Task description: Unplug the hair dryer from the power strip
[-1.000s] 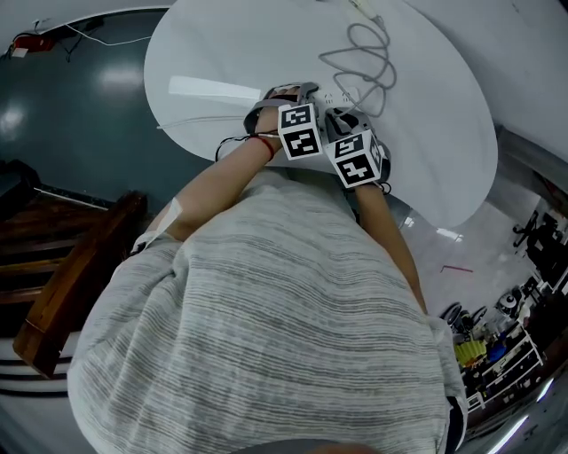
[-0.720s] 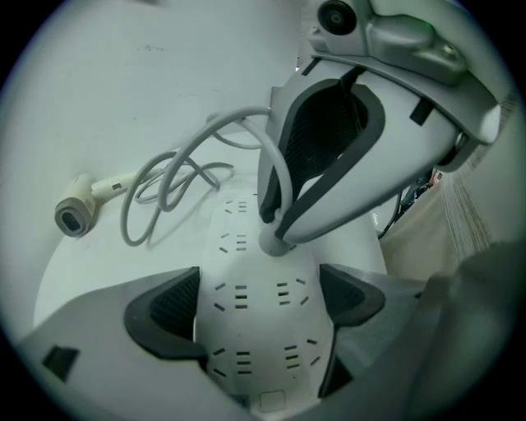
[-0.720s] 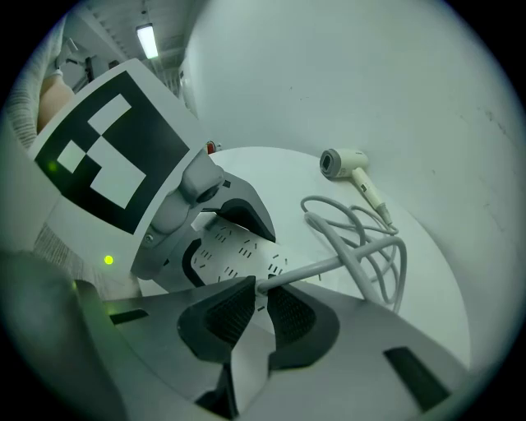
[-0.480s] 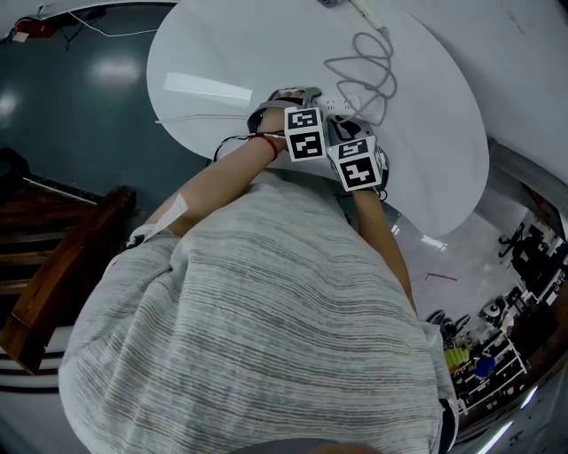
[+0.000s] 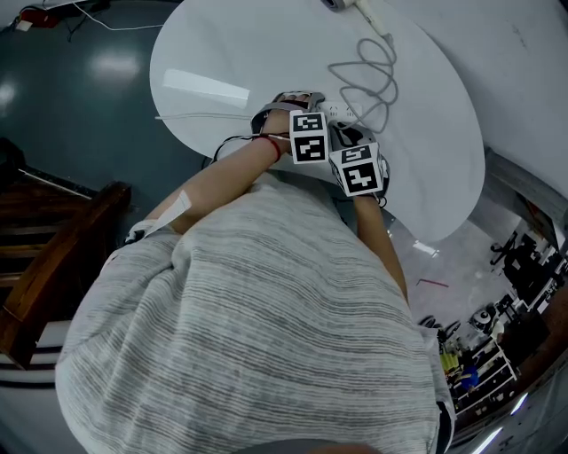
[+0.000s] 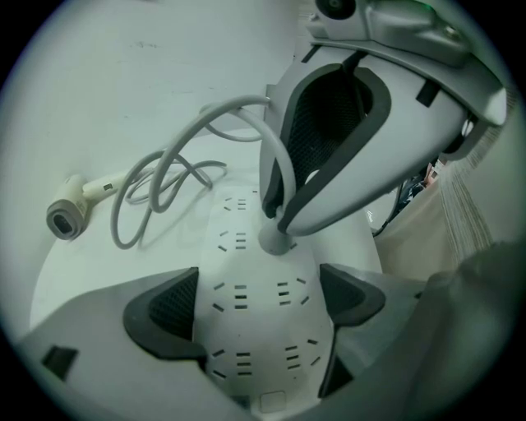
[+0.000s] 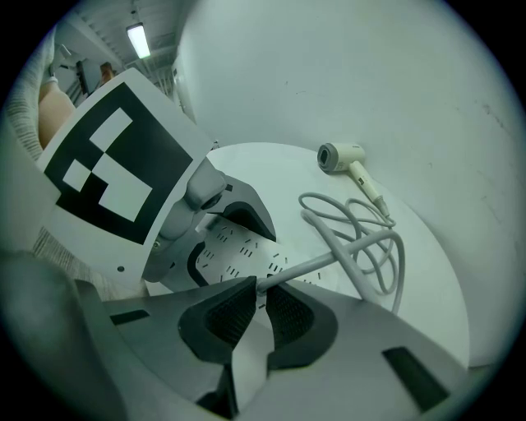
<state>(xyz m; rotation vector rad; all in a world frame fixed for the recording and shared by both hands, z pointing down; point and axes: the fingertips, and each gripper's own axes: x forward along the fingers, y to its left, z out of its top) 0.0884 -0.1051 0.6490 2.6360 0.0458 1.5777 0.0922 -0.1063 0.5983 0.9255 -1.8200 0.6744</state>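
Observation:
On the round white table [image 5: 222,53] my left gripper [image 6: 259,296] is shut on the white power strip [image 6: 255,329], with a pad on each long side. The hair dryer's grey plug [image 6: 275,240] stands in a socket further along the strip. My right gripper [image 7: 256,288] comes down over the plug, its jaws closing with the plug between the pads. The grey cord [image 7: 362,238] loops away to the cream hair dryer [image 7: 341,156] lying at the table's far side. In the head view both grippers [image 5: 302,120] [image 5: 355,146] sit side by side, hiding most of the strip [image 5: 335,113].
The cord's coils [image 5: 368,75] lie just beyond the grippers, and the hair dryer [image 5: 339,3] is at the top edge. Dark wooden furniture [image 5: 53,257] stands on the floor to the left. Cluttered shelves [image 5: 479,355] are at the lower right.
Both grippers stay together over the strip. Only the head view has drifted a little, so the table sits slightly higher in the picture.

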